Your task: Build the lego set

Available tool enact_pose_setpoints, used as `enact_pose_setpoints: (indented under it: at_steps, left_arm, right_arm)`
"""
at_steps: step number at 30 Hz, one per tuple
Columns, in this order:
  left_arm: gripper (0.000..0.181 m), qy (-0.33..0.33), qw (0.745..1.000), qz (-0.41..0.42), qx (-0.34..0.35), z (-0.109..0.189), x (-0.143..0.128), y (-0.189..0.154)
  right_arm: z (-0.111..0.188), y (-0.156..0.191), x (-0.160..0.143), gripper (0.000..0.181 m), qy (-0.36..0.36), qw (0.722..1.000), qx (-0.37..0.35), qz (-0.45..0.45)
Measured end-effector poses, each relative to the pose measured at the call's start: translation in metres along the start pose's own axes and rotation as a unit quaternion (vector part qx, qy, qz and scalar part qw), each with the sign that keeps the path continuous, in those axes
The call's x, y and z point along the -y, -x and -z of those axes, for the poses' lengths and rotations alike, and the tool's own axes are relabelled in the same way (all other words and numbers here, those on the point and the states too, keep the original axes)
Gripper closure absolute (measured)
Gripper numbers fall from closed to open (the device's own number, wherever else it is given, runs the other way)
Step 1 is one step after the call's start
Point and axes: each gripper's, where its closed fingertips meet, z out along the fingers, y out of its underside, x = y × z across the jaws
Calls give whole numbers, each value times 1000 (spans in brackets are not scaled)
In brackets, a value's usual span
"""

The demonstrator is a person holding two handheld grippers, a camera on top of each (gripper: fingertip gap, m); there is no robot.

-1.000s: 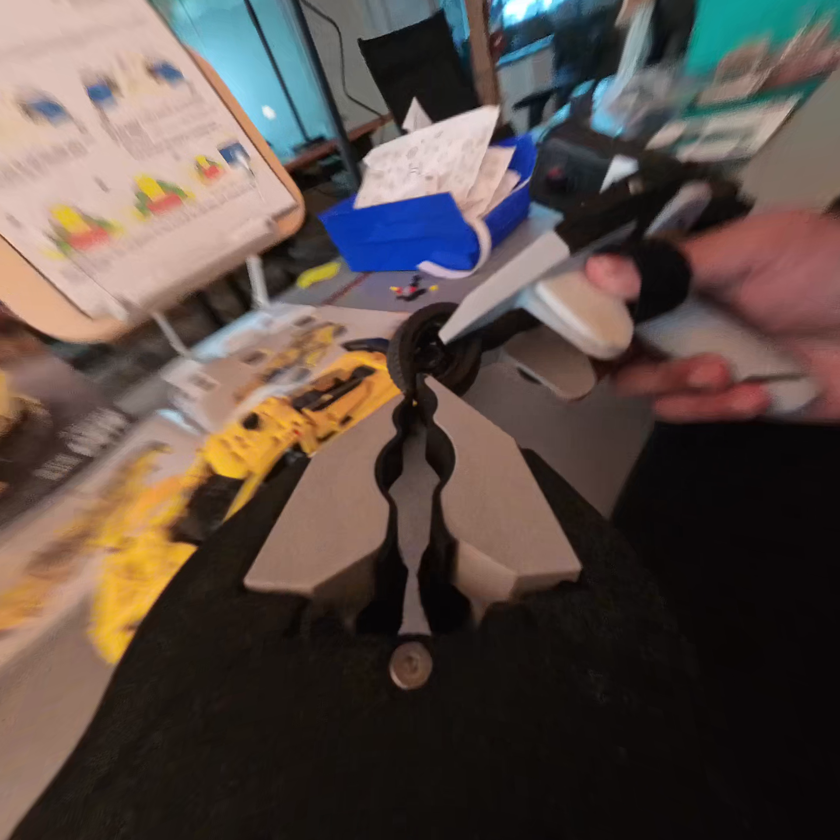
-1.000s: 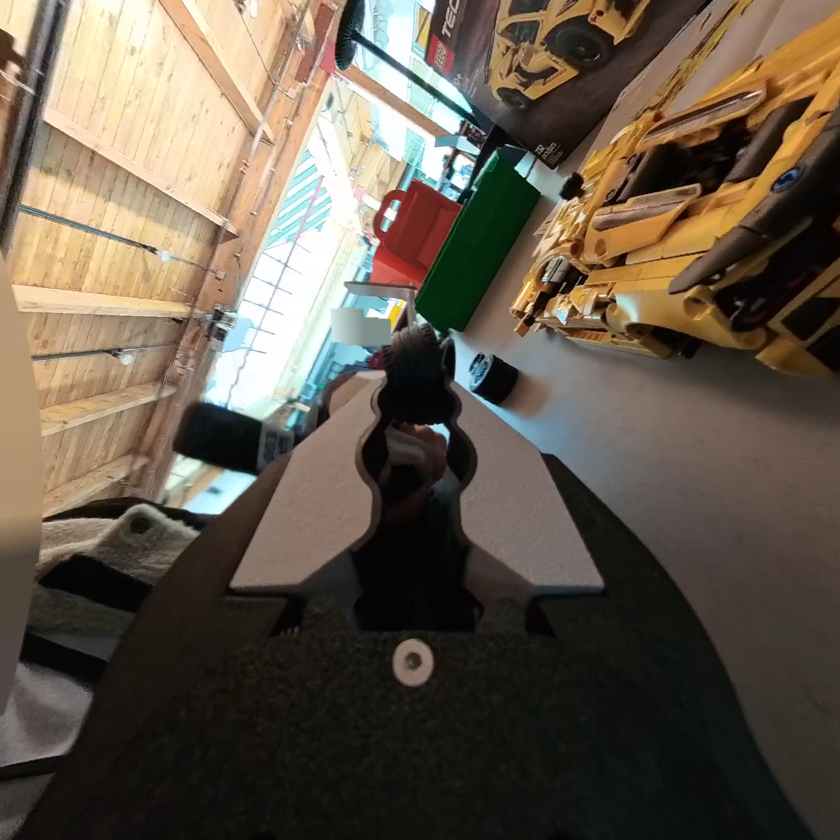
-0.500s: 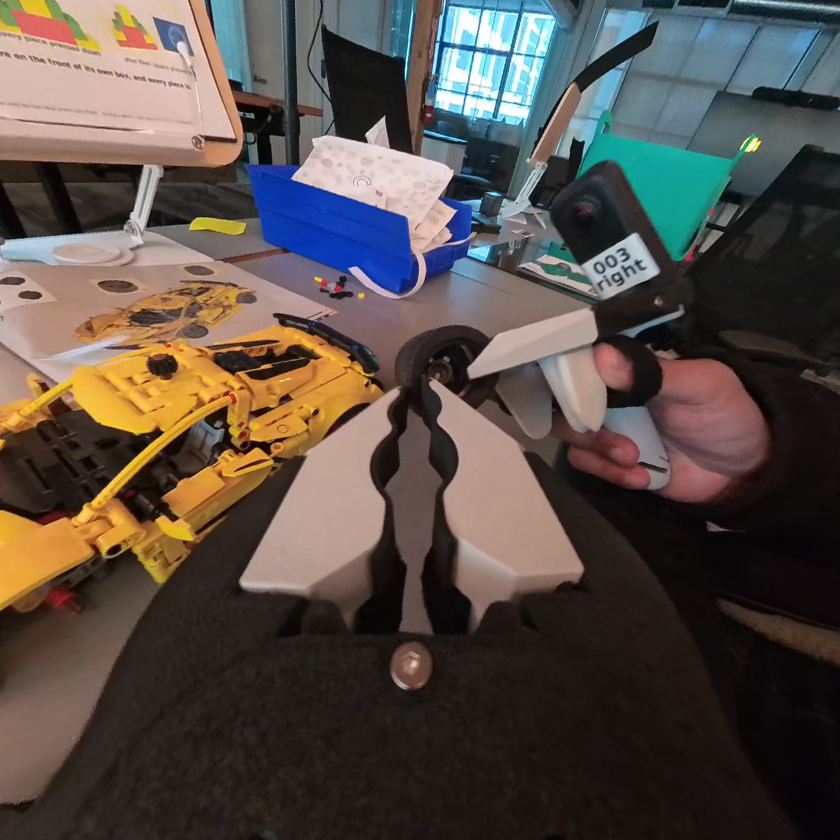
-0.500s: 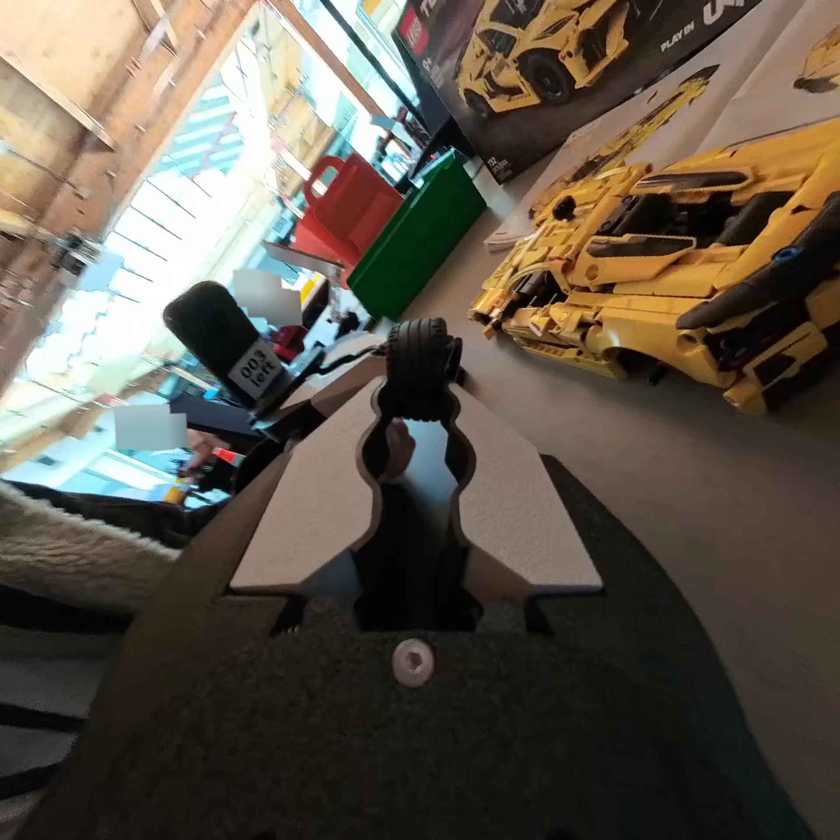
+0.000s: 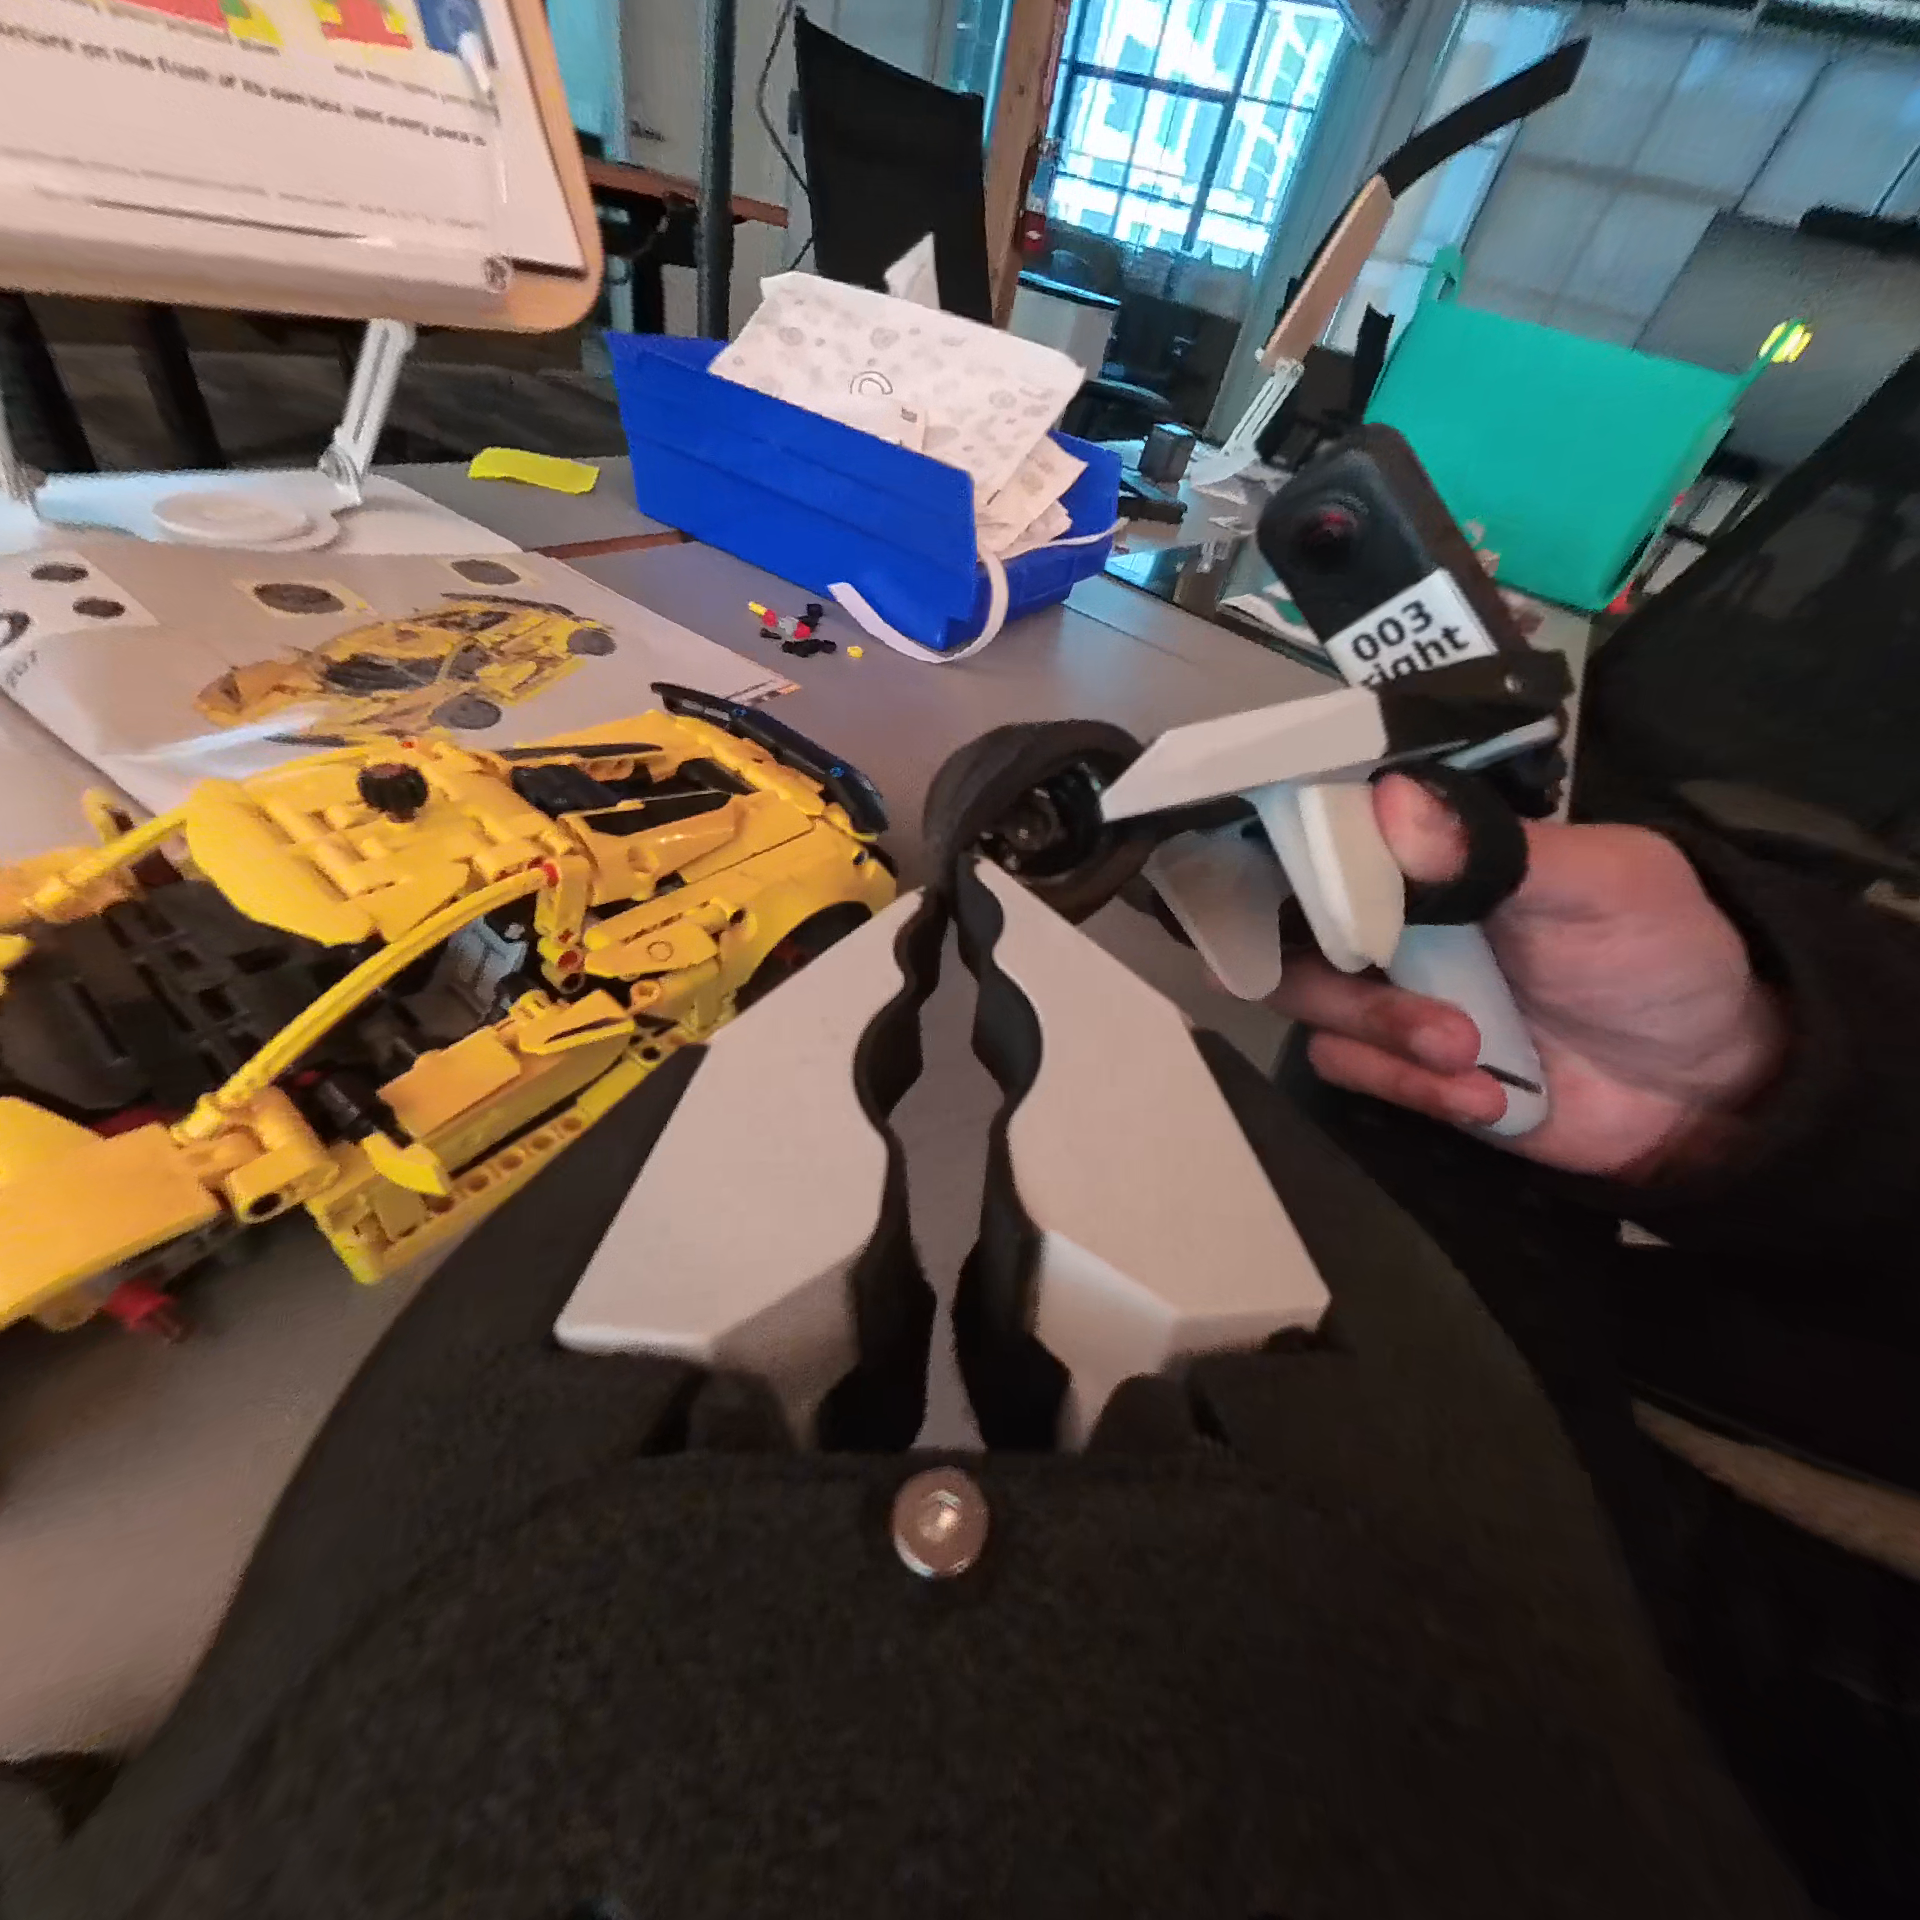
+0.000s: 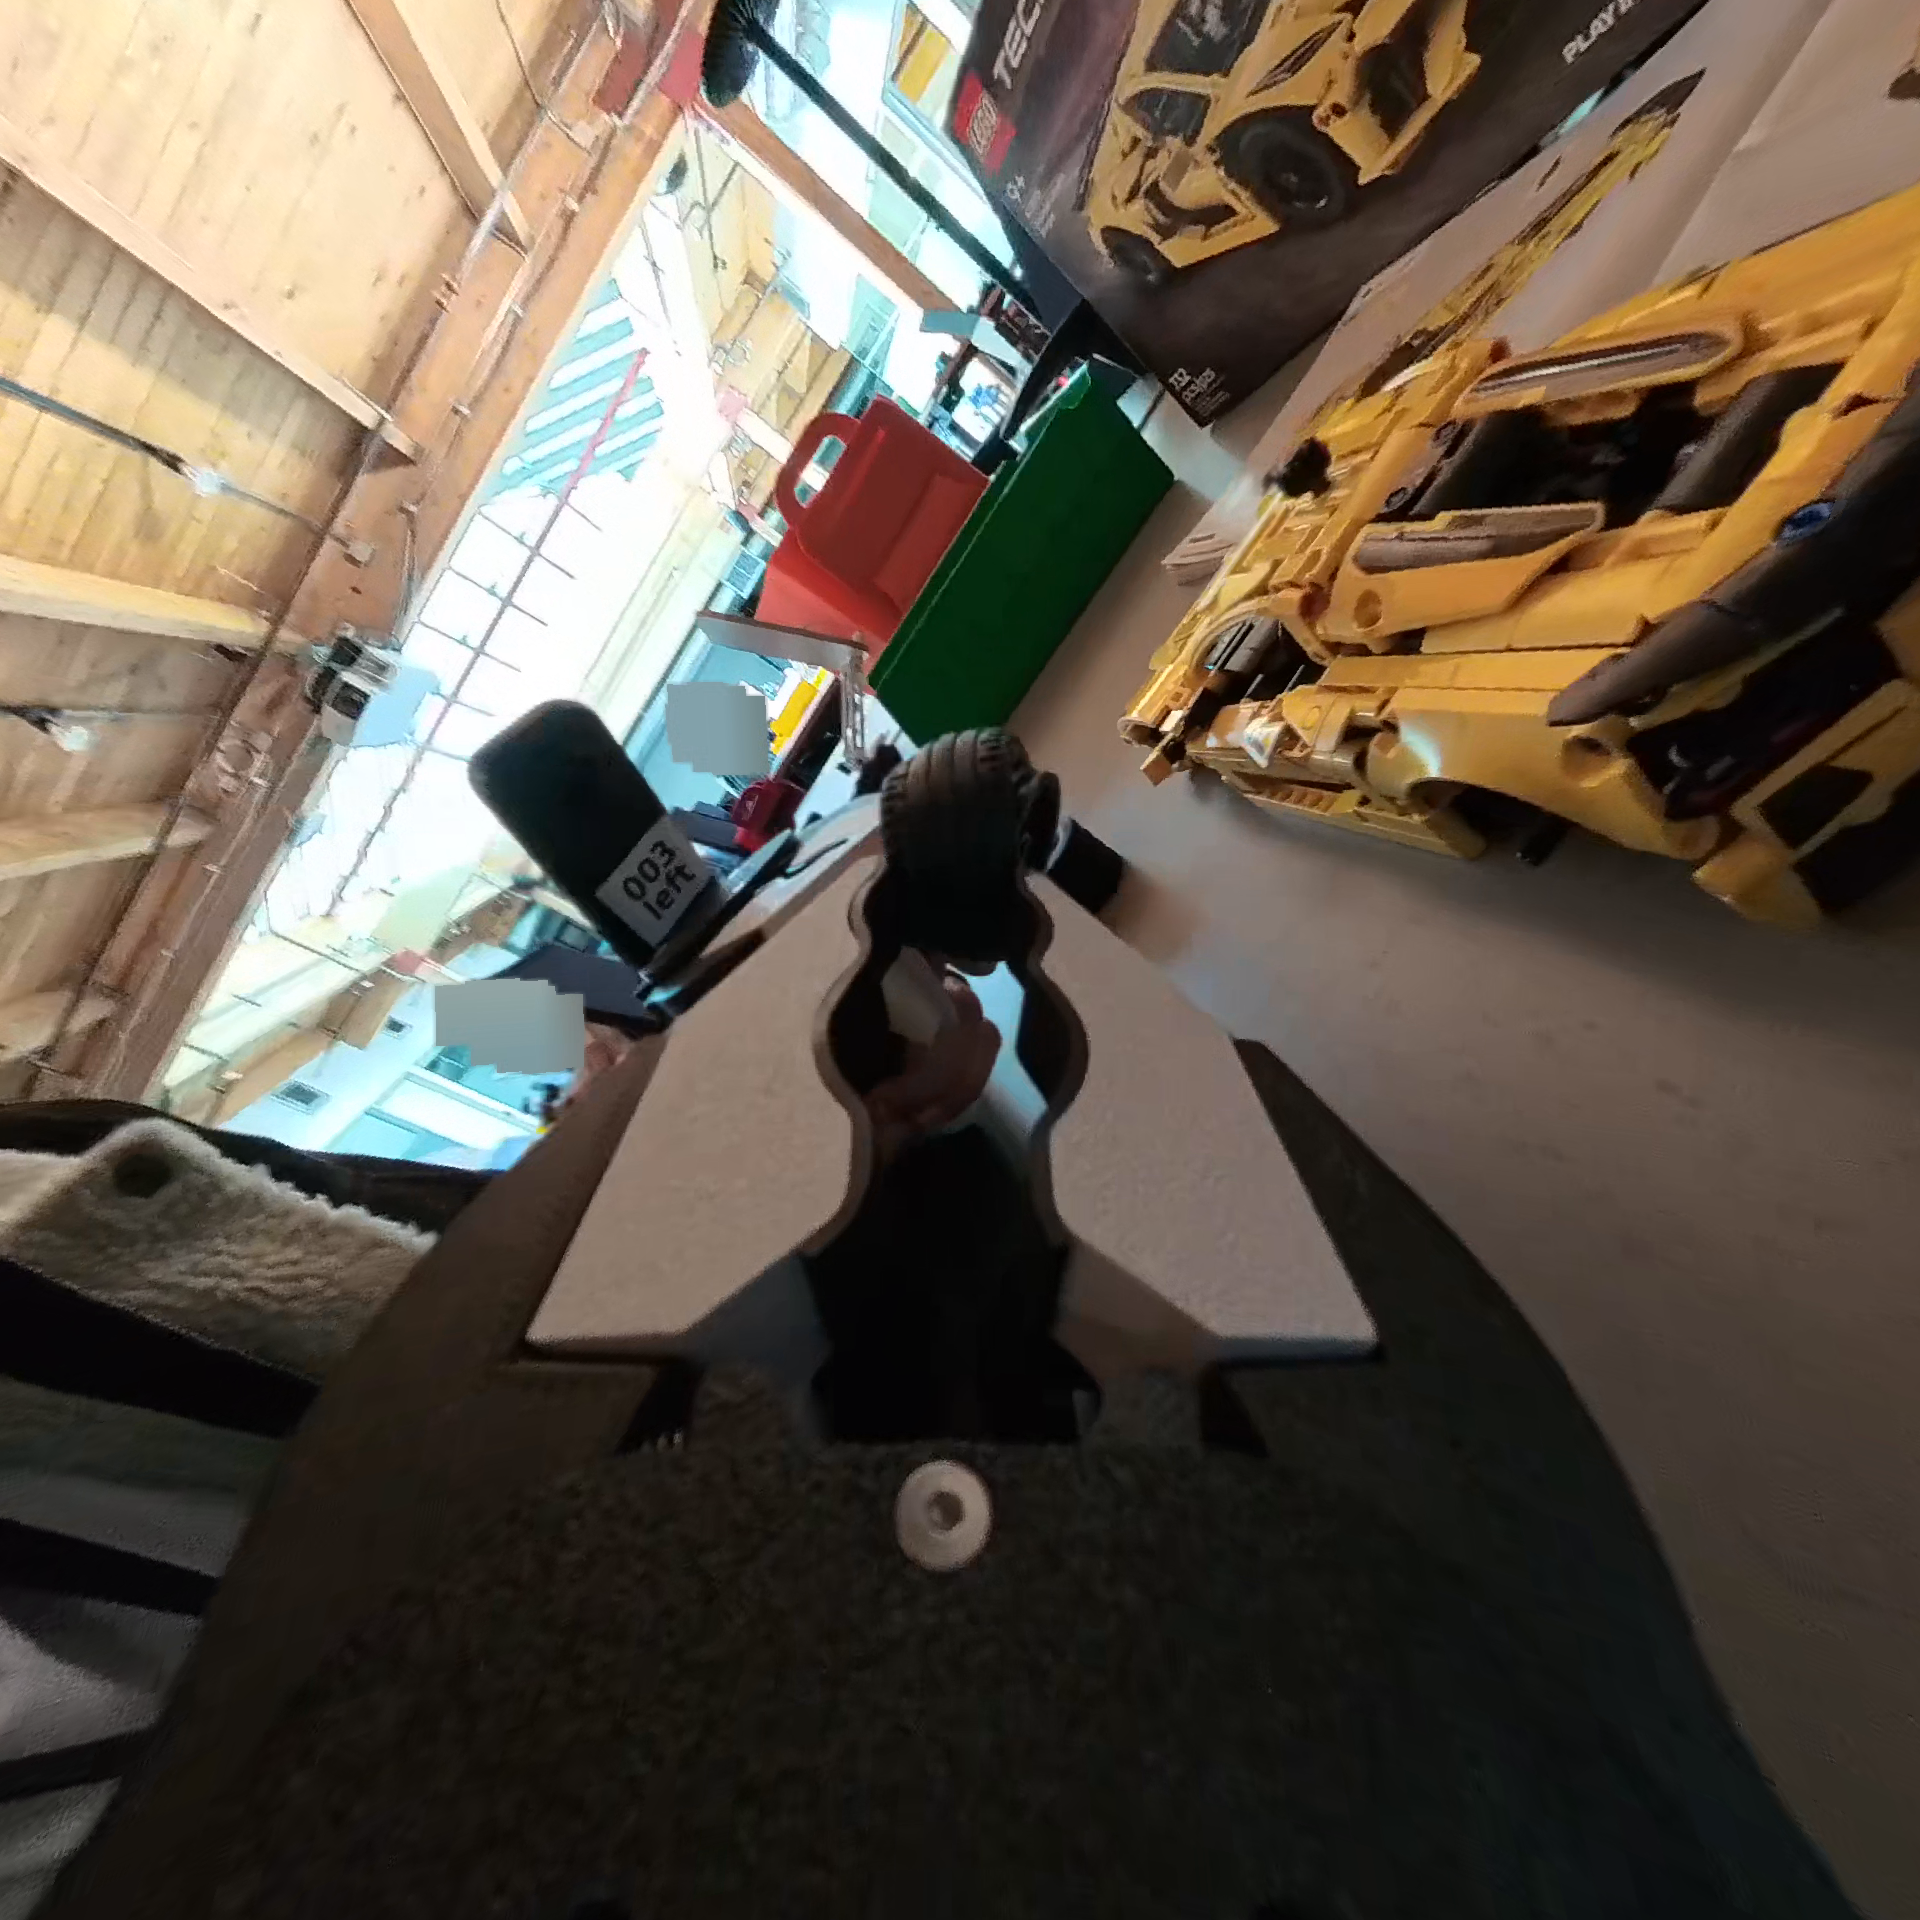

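— How many wheels are loose?

— One that I can count. A single wheel [image 5: 1023, 769], a black ribbed rubber tyre on a dark hub, is held up off the grey table [image 5: 1039, 665] between the two pairs of tongs.

— Who has hold of it?

— The right tongs [image 6: 961, 862] have their fingertips clamped across the tread, white fingers with wavy black pads. The left tongs [image 5: 951, 883] are almost closed, with only a narrow slit between the pads and the tips pinched on the tyre's near edge.

— And the model?

— One yellow car [image 5: 468, 904], built of glossy plastic beams and panels with black inserts, lies on the table left of the left tongs and just beside them. Its rear wheel arch, which faces the wheel, has no tyre in it.

— Anything else?

— Beyond the left tongs stands one blue plastic bin [image 5: 810, 499] stuffed with crumpled printed paper, with a few tiny red, black and yellow pieces [image 5: 795, 629] in front of it. One printed sheet [image 5: 343, 644] showing the car lies past the model. Ahead of the right tongs are one green bin [image 6: 1018, 561], one red bin [image 6: 883, 520] and one dark box [image 6: 1195, 156] picturing the car, with a brand logo.

— Any labels?

— A white sticker with dark lettering is on the right tongs' black camera [image 5: 1351, 561]. A bare hand [image 5: 1579, 997] grips that handle.
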Motion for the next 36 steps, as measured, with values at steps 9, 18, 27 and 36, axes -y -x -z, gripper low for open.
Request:
enact_pose_setpoints:
  at_steps: [9, 18, 27, 36]
  left_arm:
    - [177, -33, 998, 54, -12, 3, 8, 4]
    - [164, -90, 922, 314, -207, 7, 21, 1]
    - [143, -49, 945, 253, -202, -2, 12, -16]
    - [158, -52, 923, 290, -249, 2, 16, -25]
  right_arm:
    - [-5, 4, -6, 162, 21, 1000, 12, -2]
    - [-4, 7, -3, 162, 20, 998, 44, -27]
    - [1, 4, 8, 161, -21, 1000, 18, 9]
    - [-5, 14, 5, 159, -10, 996, 11, 90]
